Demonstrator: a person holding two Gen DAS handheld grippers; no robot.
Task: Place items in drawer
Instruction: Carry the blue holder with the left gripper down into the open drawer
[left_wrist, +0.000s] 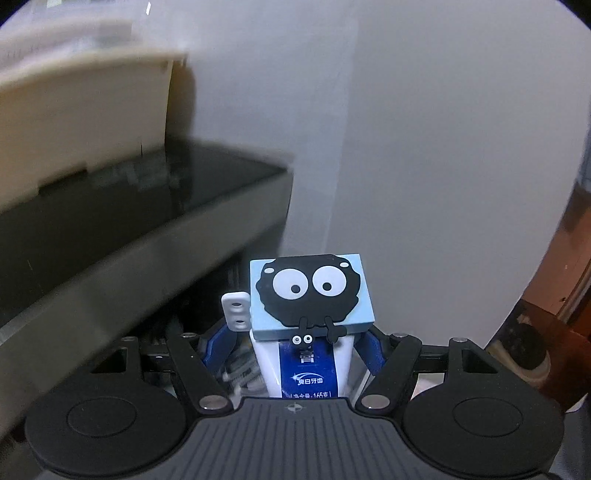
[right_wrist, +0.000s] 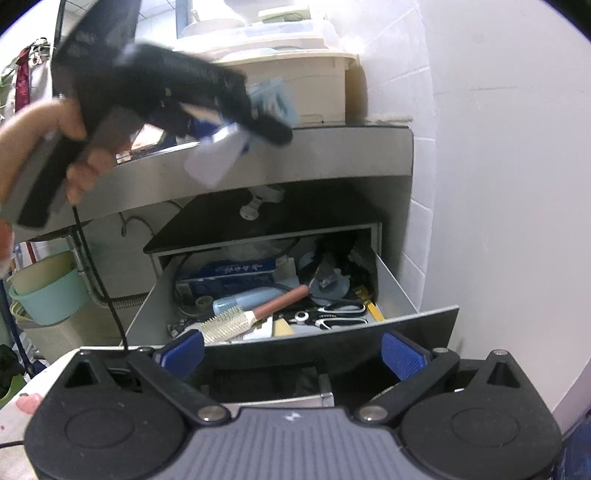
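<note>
My left gripper (left_wrist: 295, 343) is shut on a white and blue toothpaste tube (left_wrist: 308, 369) that has a light blue squeezer clip (left_wrist: 310, 295) with a black cartoon face on its end. In the right wrist view the left gripper (right_wrist: 258, 122) holds the tube (right_wrist: 210, 158) in the air above the open drawer (right_wrist: 406, 291), level with the counter edge. My right gripper (right_wrist: 291, 354) is open and empty, just in front of the drawer's dark front panel (right_wrist: 424, 325).
The drawer holds a hairbrush (right_wrist: 236, 321), scissors (right_wrist: 332, 314), a blue box (right_wrist: 229, 277) and other clutter. A cream bin (right_wrist: 295, 85) stands on the grey counter (right_wrist: 332, 155). A white wall (right_wrist: 498, 184) is at the right. A teal bucket (right_wrist: 48, 291) sits at the left.
</note>
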